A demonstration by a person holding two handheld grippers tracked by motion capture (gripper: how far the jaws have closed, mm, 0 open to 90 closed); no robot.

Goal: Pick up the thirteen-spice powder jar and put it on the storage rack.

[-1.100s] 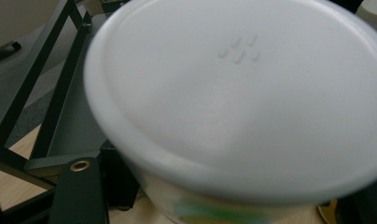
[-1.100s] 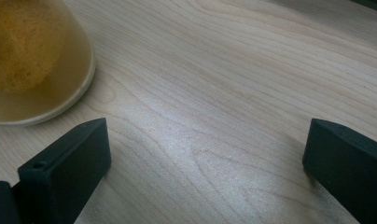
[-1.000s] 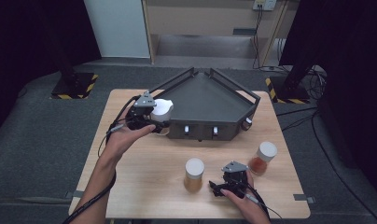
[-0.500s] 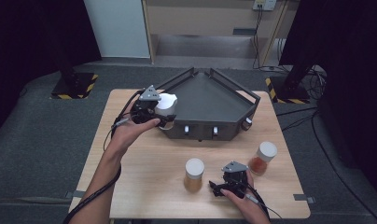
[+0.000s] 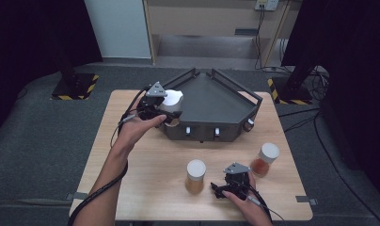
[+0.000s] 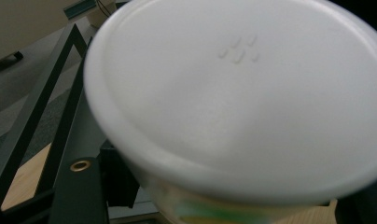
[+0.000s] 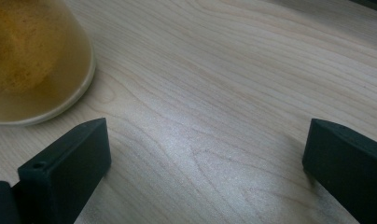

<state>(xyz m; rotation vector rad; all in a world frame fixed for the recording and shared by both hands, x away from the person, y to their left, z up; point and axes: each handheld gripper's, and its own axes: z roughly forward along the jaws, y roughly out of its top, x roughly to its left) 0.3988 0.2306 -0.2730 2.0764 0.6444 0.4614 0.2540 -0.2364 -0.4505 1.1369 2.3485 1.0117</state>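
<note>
In the high view we see the left gripper [image 5: 161, 107] at about ten o'clock on the wooden table [image 5: 146, 176], raised at the left corner of the dark tray [image 5: 216, 96]. Its jaws are closed on a white-lidded jar [image 5: 171, 104], which hangs over the tray's left rim, tilted. At about five o'clock the right gripper [image 5: 225, 184] rests low on the table, its jaws pointing toward nine o'clock. A second jar [image 5: 196, 176] with amber contents stands just beside it on that side, apart from the jaws. A third jar [image 5: 265, 159] with reddish contents stands at about four o'clock, near the table's right edge.

In the left gripper view we see the held jar's white lid [image 6: 242, 93] close up and slanted, with the tray's black frame [image 6: 60, 135] running from seven to eleven o'clock behind it.

In the right gripper view we see the two black jaws spread wide with bare table between them, gripping nothing. The amber jar's base [image 7: 35, 60] sits at ten o'clock, just beyond the left jaw.
</note>
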